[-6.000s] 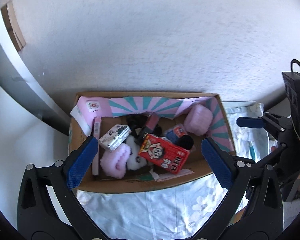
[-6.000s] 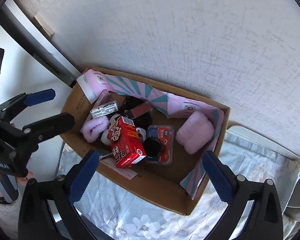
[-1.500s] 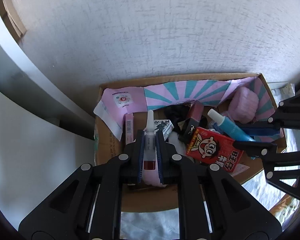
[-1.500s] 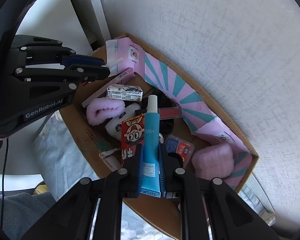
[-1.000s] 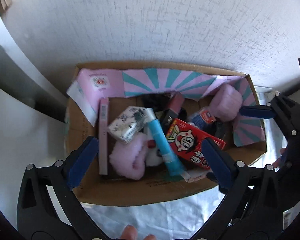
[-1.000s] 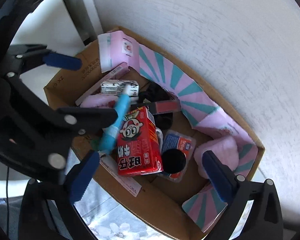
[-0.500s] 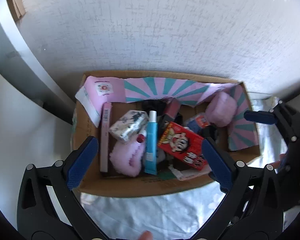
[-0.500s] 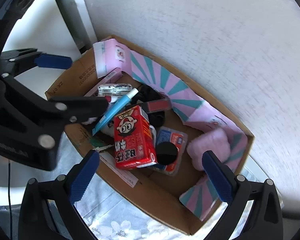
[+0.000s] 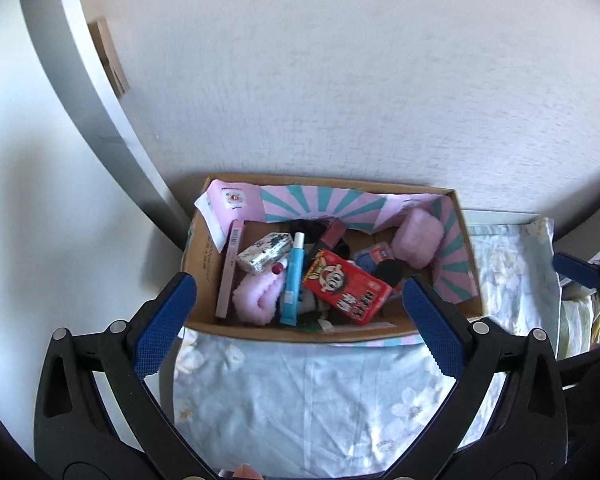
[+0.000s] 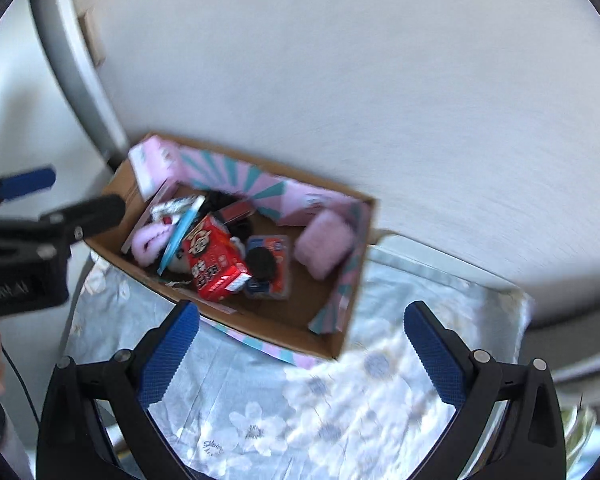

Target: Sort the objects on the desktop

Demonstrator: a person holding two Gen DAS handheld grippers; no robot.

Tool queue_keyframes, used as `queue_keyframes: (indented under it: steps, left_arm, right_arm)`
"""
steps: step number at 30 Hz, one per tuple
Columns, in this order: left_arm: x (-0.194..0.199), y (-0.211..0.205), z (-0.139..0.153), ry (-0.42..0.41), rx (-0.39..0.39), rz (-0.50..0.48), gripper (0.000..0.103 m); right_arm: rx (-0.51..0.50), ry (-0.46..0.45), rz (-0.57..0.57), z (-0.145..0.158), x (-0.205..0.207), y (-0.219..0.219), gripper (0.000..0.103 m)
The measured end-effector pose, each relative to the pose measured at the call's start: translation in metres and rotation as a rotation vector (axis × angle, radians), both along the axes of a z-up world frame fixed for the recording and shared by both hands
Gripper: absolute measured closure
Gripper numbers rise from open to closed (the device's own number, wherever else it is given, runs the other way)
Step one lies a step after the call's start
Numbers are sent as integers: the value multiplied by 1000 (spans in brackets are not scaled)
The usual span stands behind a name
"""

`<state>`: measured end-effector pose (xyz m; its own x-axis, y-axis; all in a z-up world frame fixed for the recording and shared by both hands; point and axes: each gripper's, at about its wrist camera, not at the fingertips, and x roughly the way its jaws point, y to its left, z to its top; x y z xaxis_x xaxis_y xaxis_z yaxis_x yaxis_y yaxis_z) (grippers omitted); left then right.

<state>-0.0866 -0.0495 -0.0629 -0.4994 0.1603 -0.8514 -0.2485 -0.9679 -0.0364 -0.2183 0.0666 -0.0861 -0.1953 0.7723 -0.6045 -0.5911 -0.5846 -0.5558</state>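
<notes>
A cardboard box (image 9: 204, 264) (image 10: 352, 320) with a pink and teal liner stands against the wall on a floral cloth. In it lie a blue tube (image 9: 293, 280) (image 10: 182, 228), a red carton (image 9: 346, 286) (image 10: 214, 260), a small red-capped tube (image 9: 276, 268), a white patterned case (image 9: 265, 252), pink fluffy items (image 9: 416, 242) (image 10: 324, 244) and a black round thing (image 9: 390, 269). My left gripper (image 9: 300, 320) is open and empty, held above the box's front edge. My right gripper (image 10: 300, 344) is open and empty, near the box's front right corner.
The light blue floral cloth (image 9: 308, 396) (image 10: 300, 412) covers the surface in front of the box. A white textured wall (image 9: 320, 80) stands behind it. A grey frame (image 9: 84, 92) runs at the left. The left gripper's body (image 10: 32, 240) shows in the right wrist view.
Both grippers held tubes 1.5 s ago, then opened and dropped them into the box. Since then both have pulled back and up from the box.
</notes>
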Motion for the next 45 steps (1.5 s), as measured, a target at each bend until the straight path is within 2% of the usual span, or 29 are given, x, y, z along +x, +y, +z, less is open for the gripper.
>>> queue_keyframes:
  steps: [4,10,18,28,45]
  left_arm:
    - [20,12,18,30,5,-13,0]
    - [47,31,40,82,-35,-32,0]
    - [72,42,58,116,-44,-42,0]
    - [86,42,58,130,-64,-31,0]
    - [89,40,60,130,-71,-13,0]
  right_arm:
    - [44,63,-45,20,23,-18,1]
    - [103,129,-96,42,58,-40,1]
    - [120,184,-132,52,90,-55,1]
    - [133,193,-152,47,106,-63,0]
    - [130,177,-136,45,110,-65,0]
